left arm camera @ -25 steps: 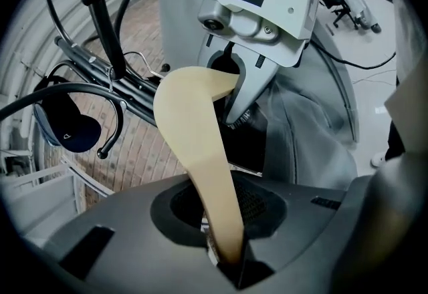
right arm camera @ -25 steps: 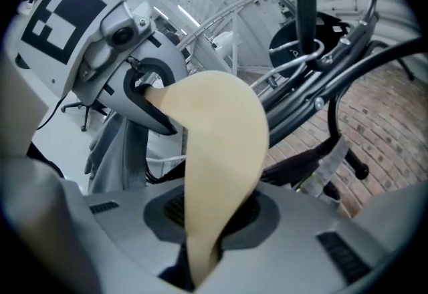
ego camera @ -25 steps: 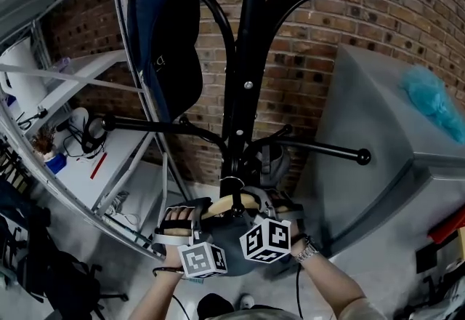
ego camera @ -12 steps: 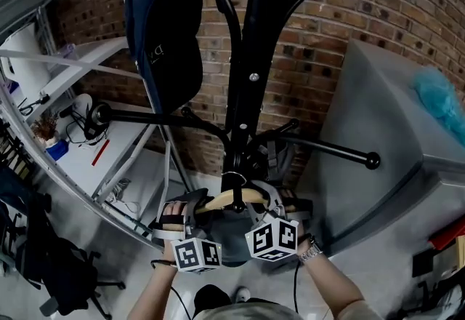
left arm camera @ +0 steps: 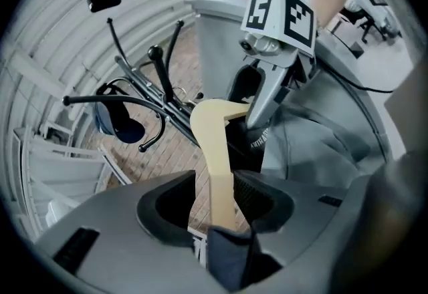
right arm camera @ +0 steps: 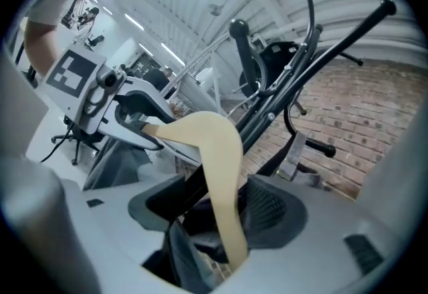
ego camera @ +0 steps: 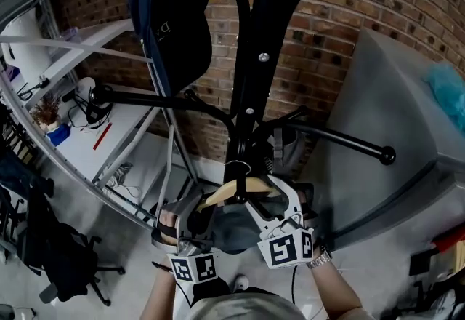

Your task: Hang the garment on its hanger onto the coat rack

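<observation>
So the coat rack (ego camera: 254, 86) fills most of the head view, a black pole with curved arms against a brick wall and a dark blue bag (ego camera: 171, 13) on one of the upper arms. Below that, right in front of both sets of jaws, is the grey garment (ego camera: 231, 230), draped on its wooden hanger (ego camera: 221, 197). The hanger's long axis runs straight across from one gripper to the other, so each one has an end of the same stick and neither hand is really nearer. Left gripper (left arm camera: 212, 186): the jaws have just been opening and now stand apart. The wooden arm is between them, tight up by the ribbed pad on the right side with a clear gap to the other jaw, and from there it runs forward and up away from the jaws. Right gripper (right arm camera: 221, 199): same story, just opened wide, with the wood passing between the jaws, leaning toward the ribbed pad, and dark cloth bunched low in the gap. Neither pad looks like it's pressing. The little metal hook (ego camera: 235, 165) sits midway between them, ahead of the jaws and up against the pole where the lower arms branch. I can't tell for sure that it's seated. If it is, I'd guess both just need to back straight off without snagging wood or cloth.
</observation>
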A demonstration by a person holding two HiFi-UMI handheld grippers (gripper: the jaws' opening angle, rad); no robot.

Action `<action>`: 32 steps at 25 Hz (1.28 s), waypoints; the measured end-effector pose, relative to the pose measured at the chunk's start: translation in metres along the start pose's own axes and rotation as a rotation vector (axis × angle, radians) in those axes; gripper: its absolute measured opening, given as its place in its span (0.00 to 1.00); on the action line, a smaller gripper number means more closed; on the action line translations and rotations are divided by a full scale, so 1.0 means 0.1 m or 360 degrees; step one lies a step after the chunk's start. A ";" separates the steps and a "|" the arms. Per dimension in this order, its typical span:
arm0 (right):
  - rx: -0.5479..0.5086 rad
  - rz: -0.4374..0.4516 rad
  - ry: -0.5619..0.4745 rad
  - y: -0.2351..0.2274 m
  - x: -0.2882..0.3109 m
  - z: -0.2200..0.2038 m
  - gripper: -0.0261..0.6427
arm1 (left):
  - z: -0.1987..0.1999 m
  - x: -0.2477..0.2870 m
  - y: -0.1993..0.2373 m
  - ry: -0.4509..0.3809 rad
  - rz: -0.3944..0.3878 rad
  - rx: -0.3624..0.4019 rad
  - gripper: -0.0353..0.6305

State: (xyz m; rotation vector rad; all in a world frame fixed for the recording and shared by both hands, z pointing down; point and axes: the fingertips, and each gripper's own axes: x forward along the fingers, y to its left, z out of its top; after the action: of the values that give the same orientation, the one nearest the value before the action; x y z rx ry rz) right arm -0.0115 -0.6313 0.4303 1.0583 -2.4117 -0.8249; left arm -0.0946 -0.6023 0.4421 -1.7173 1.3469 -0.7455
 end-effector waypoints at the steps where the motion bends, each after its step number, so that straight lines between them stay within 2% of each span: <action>1: -0.0005 0.0008 -0.0002 0.03 -0.05 0.00 0.45 | -0.01 -0.04 0.00 0.0006 -0.0006 0.0021 0.30; 3: 0.0043 0.0004 -0.0028 0.06 -0.17 0.03 0.45 | -0.03 -0.13 0.02 0.0020 -0.0006 -0.0067 0.30; 6: 0.0239 -0.0024 -0.0141 0.08 -0.35 0.14 0.45 | -0.09 -0.26 0.06 0.0042 0.0023 -0.0321 0.30; 9: 0.0397 -0.0062 -0.0230 0.14 -0.48 0.19 0.45 | -0.11 -0.38 0.05 0.0058 0.0067 -0.0513 0.30; 12: 0.0620 -0.0088 -0.0284 0.23 -0.55 0.20 0.43 | -0.03 -0.54 0.10 0.0015 0.0130 -0.0731 0.30; 13: 0.0728 -0.0088 -0.0295 0.26 -0.57 0.20 0.33 | 0.01 -0.59 0.14 -0.0010 0.0145 -0.0791 0.30; 14: 0.0835 -0.0073 -0.0299 0.29 -0.60 0.19 0.14 | 0.05 -0.64 0.16 -0.0036 0.0149 -0.0853 0.30; 17: 0.1085 0.0051 -0.0281 0.43 -0.64 0.16 0.08 | 0.11 -0.75 0.09 -0.0087 0.0103 -0.1062 0.27; 18: 0.1136 0.0092 -0.0272 0.49 -0.64 0.14 0.07 | 0.13 -0.76 0.03 -0.0097 0.0078 -0.1105 0.18; 19: 0.1161 0.0126 -0.0262 0.54 -0.64 0.12 0.07 | 0.14 -0.77 -0.02 -0.0108 0.0048 -0.1117 0.06; 22: 0.1139 0.0165 -0.0238 0.66 -0.68 0.09 0.07 | 0.19 -0.75 -0.15 -0.0125 -0.0042 -0.1143 0.06; 23: 0.1137 0.0172 -0.0241 0.68 -0.69 0.08 0.07 | 0.18 -0.75 -0.18 -0.0122 -0.0059 -0.1195 0.06; 26: 0.1170 0.0188 -0.0251 0.70 -0.71 0.05 0.07 | 0.14 -0.75 -0.29 -0.0056 -0.0091 -0.1449 0.06; 32: 0.1190 0.0200 -0.0241 0.73 -0.68 0.05 0.07 | 0.18 -0.74 -0.38 -0.0049 -0.0134 -0.1452 0.06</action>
State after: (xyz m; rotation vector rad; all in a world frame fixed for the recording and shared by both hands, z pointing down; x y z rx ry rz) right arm -0.0092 -0.5380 0.4664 1.0842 -2.9620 0.0780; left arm -0.0799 -0.5224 0.4683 -2.4675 1.7406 -0.1097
